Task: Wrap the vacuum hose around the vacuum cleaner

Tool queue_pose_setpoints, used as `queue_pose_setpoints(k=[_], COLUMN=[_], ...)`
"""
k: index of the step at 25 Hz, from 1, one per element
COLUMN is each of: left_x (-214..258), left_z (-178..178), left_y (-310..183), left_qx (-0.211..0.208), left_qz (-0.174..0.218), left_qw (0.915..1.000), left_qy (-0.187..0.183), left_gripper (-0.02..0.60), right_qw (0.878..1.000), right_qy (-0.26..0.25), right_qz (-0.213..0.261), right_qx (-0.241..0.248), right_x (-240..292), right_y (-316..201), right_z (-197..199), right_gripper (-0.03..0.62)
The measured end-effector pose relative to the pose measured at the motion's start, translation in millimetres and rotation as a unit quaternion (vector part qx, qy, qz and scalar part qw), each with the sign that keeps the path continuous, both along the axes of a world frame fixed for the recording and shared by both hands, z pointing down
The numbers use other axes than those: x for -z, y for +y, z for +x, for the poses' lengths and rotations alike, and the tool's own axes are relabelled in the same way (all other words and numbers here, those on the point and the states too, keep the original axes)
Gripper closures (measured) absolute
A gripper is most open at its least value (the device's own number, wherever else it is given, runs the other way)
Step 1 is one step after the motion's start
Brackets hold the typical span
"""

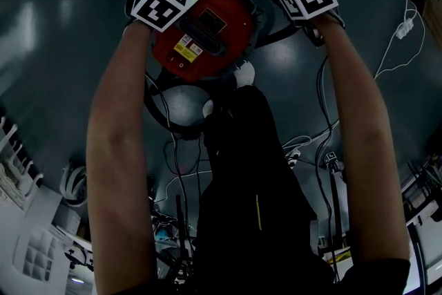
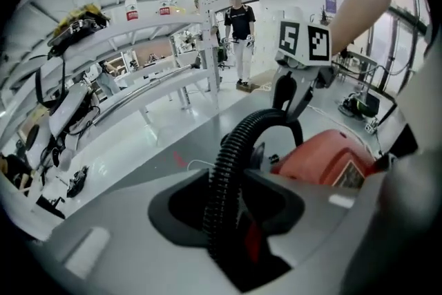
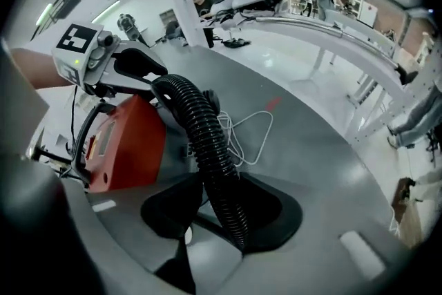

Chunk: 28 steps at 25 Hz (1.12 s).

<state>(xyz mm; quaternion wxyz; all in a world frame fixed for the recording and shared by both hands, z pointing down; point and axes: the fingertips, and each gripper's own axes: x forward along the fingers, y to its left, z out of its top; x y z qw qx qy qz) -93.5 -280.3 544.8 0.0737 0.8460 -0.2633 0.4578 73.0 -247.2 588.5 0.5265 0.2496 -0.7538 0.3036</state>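
The red vacuum cleaner (image 1: pixel 207 34) sits on the grey floor (image 1: pixel 62 59). The ribbed black vacuum hose (image 3: pixel 197 124) arcs along the edge of the unit farthest from the person, spanning the two grippers. The left gripper (image 2: pixel 228 217) has its jaws clamped on the hose at the unit's left side. The right gripper (image 3: pixel 231 214) has its jaws clamped on the same hose at the right side. A thin white cable (image 3: pixel 252 131) lies on the floor just beside the unit.

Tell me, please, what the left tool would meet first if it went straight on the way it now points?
The hose, which sits between the jaws of the left tool and arches across its line. Beyond that, probably the floor, though depth is unclear; the vacuum lies to the right.
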Motion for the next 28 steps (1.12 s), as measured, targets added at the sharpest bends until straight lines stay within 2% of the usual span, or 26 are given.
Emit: queue_pose_setpoints(k=[4, 6, 10, 13, 16, 20, 22, 24, 26, 28], left_x=[3.5, 4.0, 9.8, 14.9, 14.8, 4.1, 1.7, 2.9, 0.4, -5.2], left_z=[15.4, 16.1, 8.9, -5.0, -26.5, -57.4, -67.5, -64.5, -53.1, -45.1], left_y=[-3.6, -2.1, -1.1, 4.3, 15.3, 29.4, 27.0, 17.1, 9.3, 6.7], left_qx=[-0.048, -0.050, -0.012, 0.009, 0.036, 0.096, 0.136, 0.152, 0.129, 0.085], left_qz=[-0.011, -0.018, -0.018, -0.010, -0.017, -0.037, -0.033, -0.021, -0.020, -0.030], left_qw=[0.9986, 0.9983, 0.9998, 0.9999, 0.9992, 0.9946, 0.9900, 0.9881, 0.9913, 0.9954], left_qy=[-0.021, -0.023, 0.000, 0.001, -0.001, -0.016, -0.018, -0.012, -0.017, -0.033], left_gripper=[0.430, 0.425, 0.434, 0.462, 0.459, 0.425, 0.417, 0.419, 0.423, 0.448], right_qw=[0.999, 0.999, 0.999, 0.999, 0.998, 0.999, 0.999, 0.999, 0.998, 0.999], right_qy=[-0.002, 0.001, 0.004, 0.012, 0.019, 0.022, 0.020, 0.017, 0.017, 0.018], right_qz=[-0.018, -0.020, -0.028, -0.033, -0.038, -0.042, -0.044, -0.047, -0.052, -0.046], right_qx=[-0.032, -0.037, -0.043, -0.041, -0.034, -0.020, -0.014, -0.014, -0.011, 0.001], right_x=[-1.7, -3.7, -7.9, -7.4, -6.5, -9.9, -11.8, -12.6, -14.3, -15.1], right_y=[13.1, 17.0, 19.2, 20.2, 21.6, 21.7, 22.2, 22.4, 23.3, 21.3], right_z=[9.5, 9.9, 10.0, 10.5, 10.3, 10.9, 10.9, 12.7, 13.3, 11.8], right_gripper=[0.427, 0.427, 0.427, 0.427, 0.427, 0.427, 0.427, 0.427, 0.427, 0.427])
